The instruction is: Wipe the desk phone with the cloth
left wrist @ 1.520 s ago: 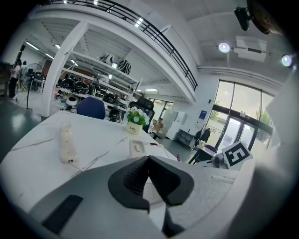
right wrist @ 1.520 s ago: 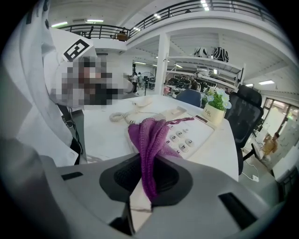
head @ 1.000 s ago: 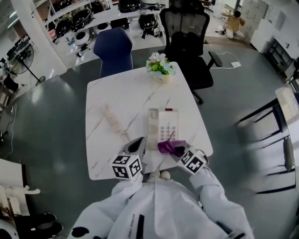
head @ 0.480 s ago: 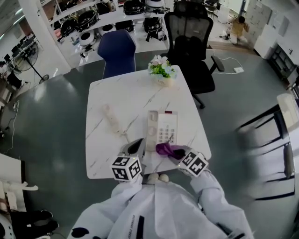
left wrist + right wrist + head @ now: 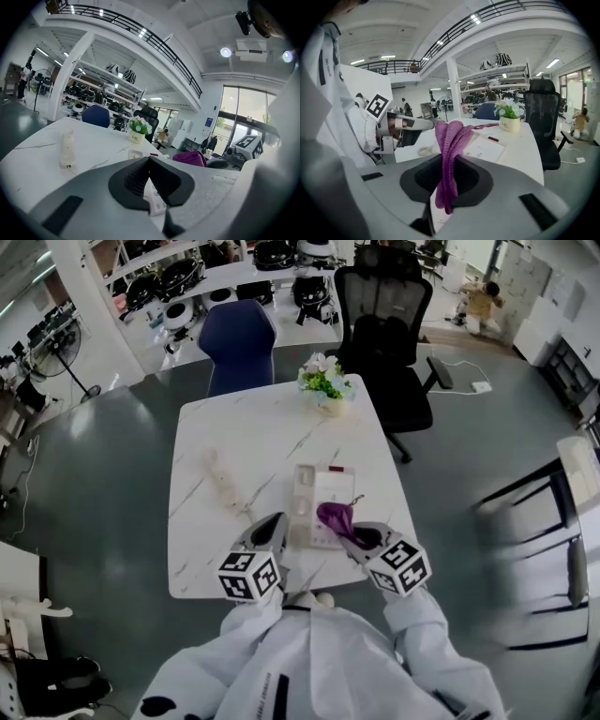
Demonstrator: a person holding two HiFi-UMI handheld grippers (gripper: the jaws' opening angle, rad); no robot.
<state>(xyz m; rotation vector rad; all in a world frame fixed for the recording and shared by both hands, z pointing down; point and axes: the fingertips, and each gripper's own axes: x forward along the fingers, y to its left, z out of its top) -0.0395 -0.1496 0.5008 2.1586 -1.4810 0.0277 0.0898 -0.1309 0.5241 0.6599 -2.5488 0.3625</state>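
Head view, desk phone (image 5: 312, 501): one, lying flat on the near half of the surface, handset along its left side.
Cloth (image 5: 335, 517): one, purple, bunched over the phone's near right part.
Right claw (image 5: 349, 532): jaws pinched on the cloth. In the right gripper view the cloth stands up between them and hangs down below.
Left claw (image 5: 273, 529): jaws closed tip to tip with nothing between them. It sits at the phone's near left corner, and I cannot tell whether it touches. In the left gripper view the phone's keys show just under the jaws.
Surface (image 5: 234, 418): one white marbled top.
Power strip (image 5: 223, 479): one, white, left of the phone and apart from it.
Flower pot (image 5: 324, 388): one, near the far edge.
Chairs: two at the far side, a blue chair (image 5: 236, 341) and a black office chair (image 5: 384, 329).
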